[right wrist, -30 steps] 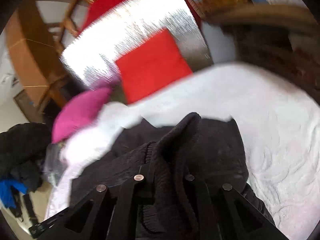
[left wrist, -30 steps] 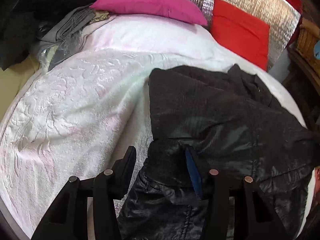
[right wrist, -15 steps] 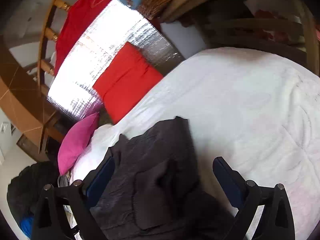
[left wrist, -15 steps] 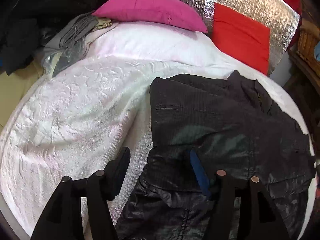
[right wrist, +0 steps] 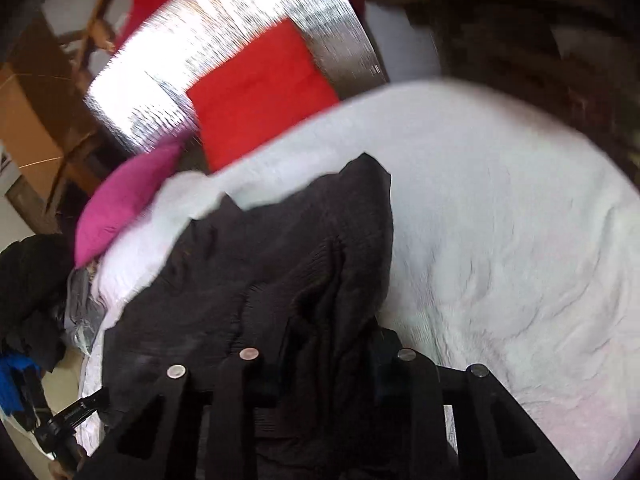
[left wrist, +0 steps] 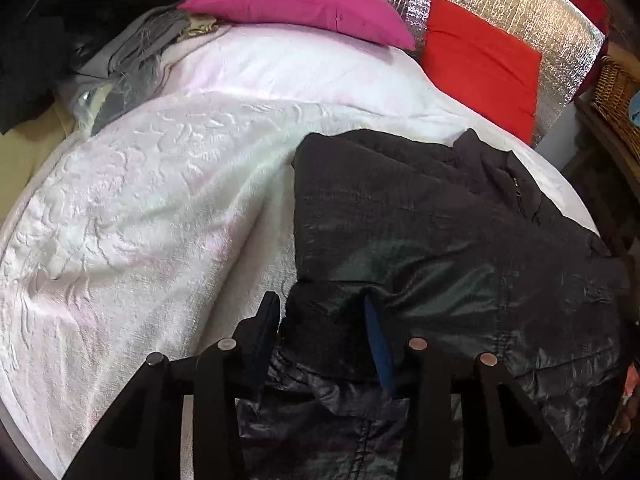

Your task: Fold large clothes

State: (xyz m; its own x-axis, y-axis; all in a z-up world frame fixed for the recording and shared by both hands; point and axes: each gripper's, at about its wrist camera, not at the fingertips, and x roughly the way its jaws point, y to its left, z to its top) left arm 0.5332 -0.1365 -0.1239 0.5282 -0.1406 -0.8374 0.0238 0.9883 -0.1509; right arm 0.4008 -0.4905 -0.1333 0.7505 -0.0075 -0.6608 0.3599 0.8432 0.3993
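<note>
A large black jacket (left wrist: 440, 240) lies spread on the white bedspread (left wrist: 140, 220); its shiny lining faces up near me. My left gripper (left wrist: 322, 332) is at the jacket's left edge. Its jaws are closing, and a thick fold of the jacket fills the gap between the fingers and touches both pads. In the right wrist view the same jacket (right wrist: 248, 280) shows its ribbed knit collar, which is bunched up between the fingers of my right gripper (right wrist: 326, 368). Those jaws are closing too, and the fabric hides most of both pads. This view is blurred by motion.
A magenta pillow (left wrist: 304, 0) and a red cushion (left wrist: 480, 68) lean on a silver foil panel (left wrist: 552, 32) at the head of the bed. Grey and dark clothes (left wrist: 132, 48) are piled at the far left. A wicker basket (left wrist: 616, 92) stands at the right.
My right gripper let go of the collar, opened wide, then dropped back onto it and narrowed. My left gripper widened a little, then narrowed on the jacket fold. The jacket now lies flatter.
</note>
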